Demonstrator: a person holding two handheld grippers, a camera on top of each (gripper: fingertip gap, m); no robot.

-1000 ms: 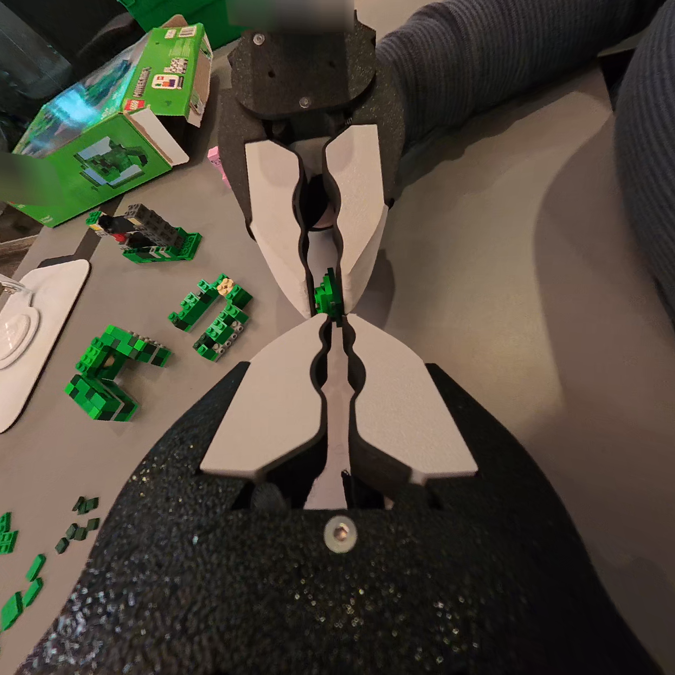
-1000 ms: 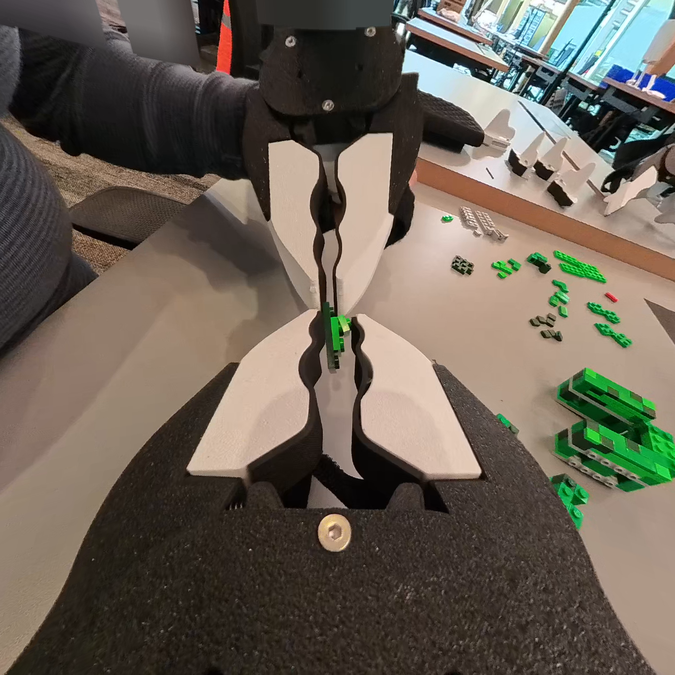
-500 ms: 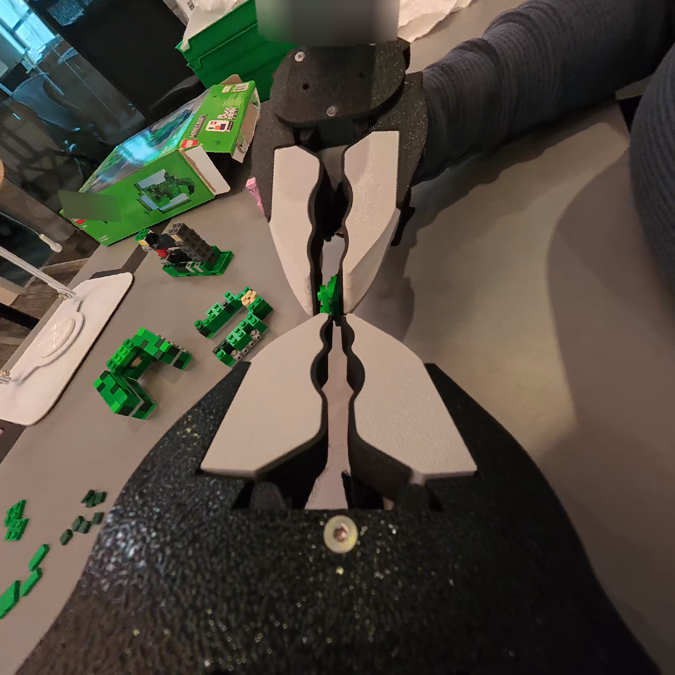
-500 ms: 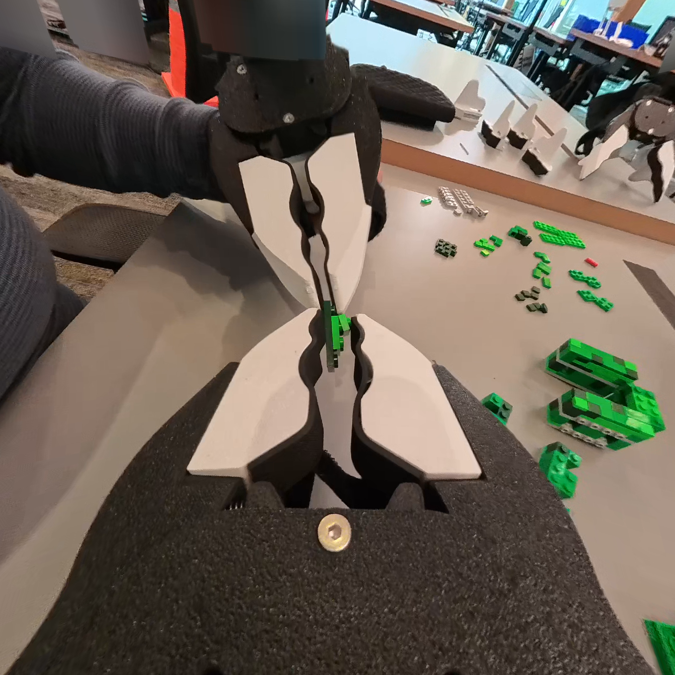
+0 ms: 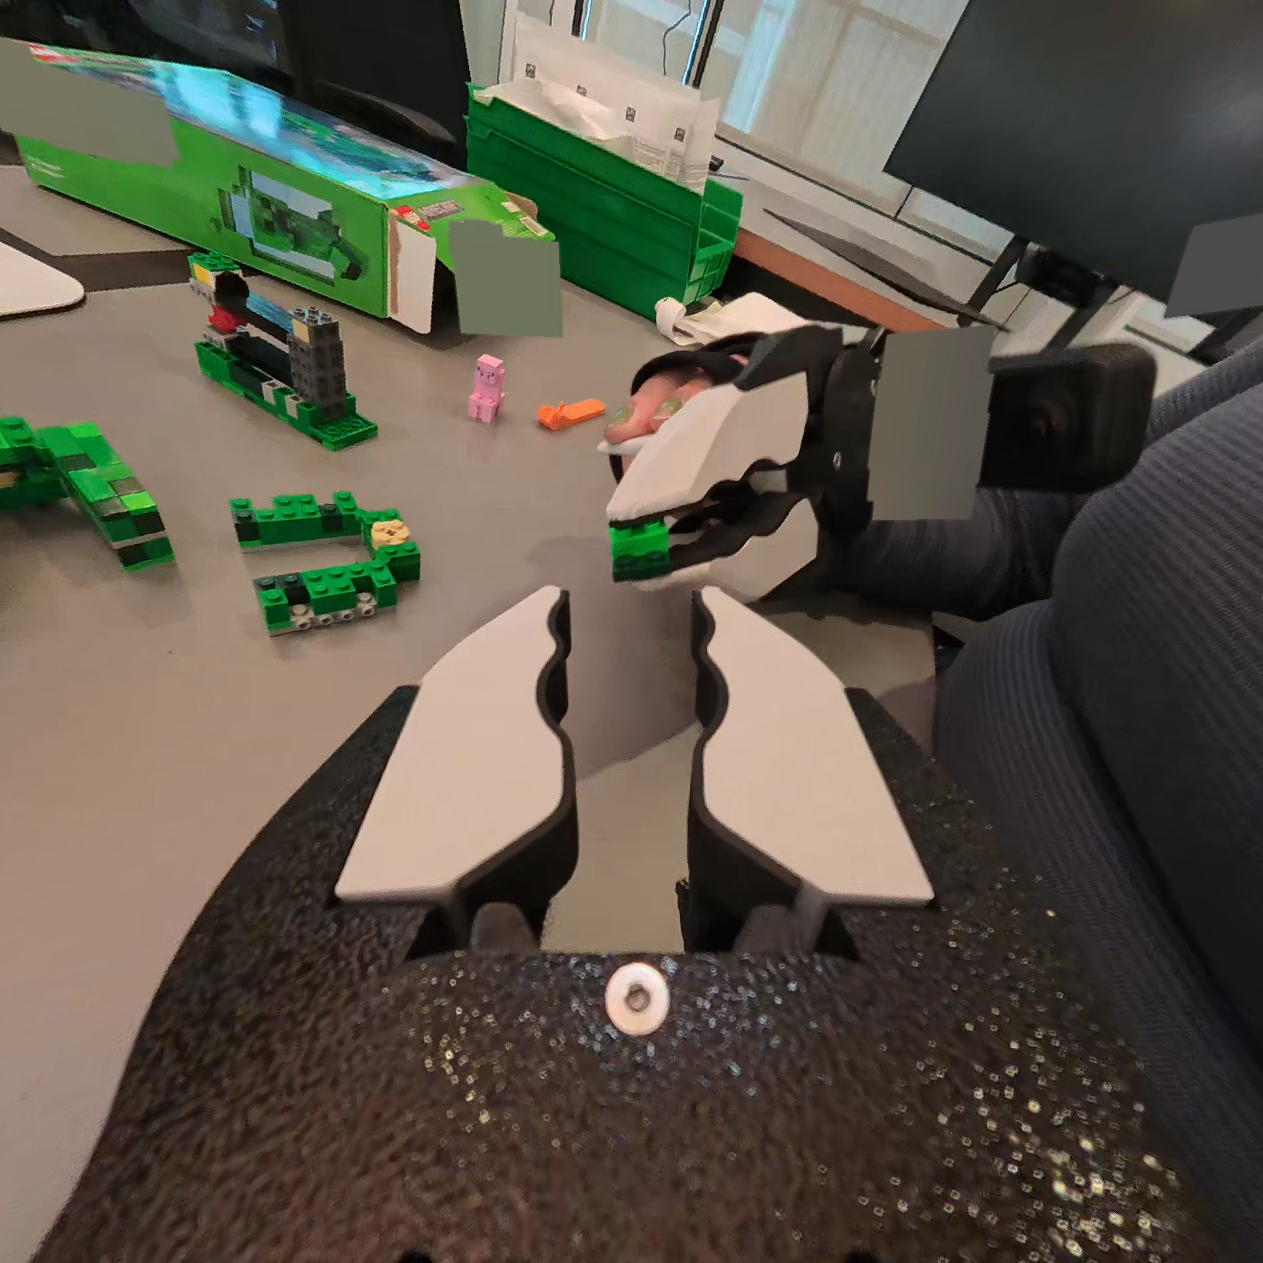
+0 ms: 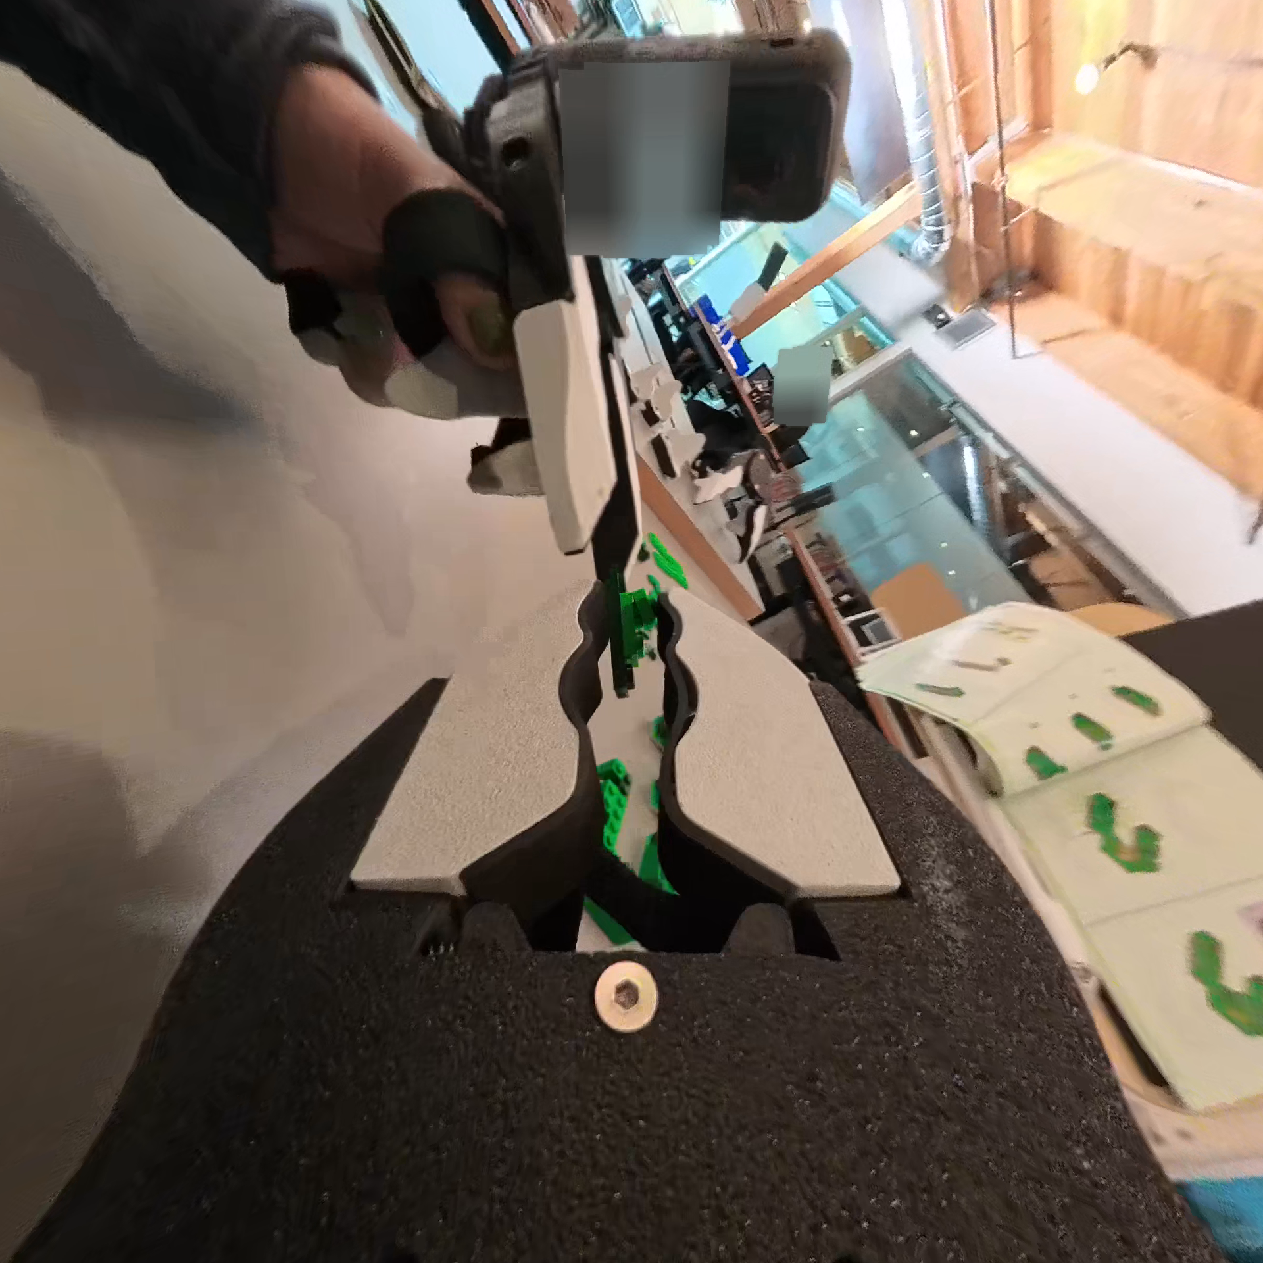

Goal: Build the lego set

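My right gripper (image 6: pixel 630 593) is shut on a small green brick piece (image 6: pixel 627 618) and lies rolled onto its side. In the left wrist view the right gripper (image 5: pixel 625 547) holds that piece (image 5: pixel 649 547) above the grey table (image 5: pixel 171 717), just beyond my left fingertips. My left gripper (image 5: pixel 629 598) is open and empty, close below the piece without touching it. In the right wrist view one of the left gripper's fingers (image 6: pixel 567 437) shows edge-on just above the held piece.
Green sub-builds (image 5: pixel 321 547) (image 5: pixel 89 478) and a taller build (image 5: pixel 273 369) lie at the left. A pink pig figure (image 5: pixel 486 386), an orange separator (image 5: pixel 571 412), the green box (image 5: pixel 273 198) and green bins (image 5: pixel 601 184) stand behind. The instruction booklet (image 6: pixel 1093 786) lies at the right. Both grippers' tips are close together, under 4 cm apart. The pink pig figure (image 5: pixel 486 386) is about equally far from each gripper, around 25 cm.
My left gripper has opened, let go of the green piece and drawn back. My right gripper keeps the piece and has rolled onto its side.
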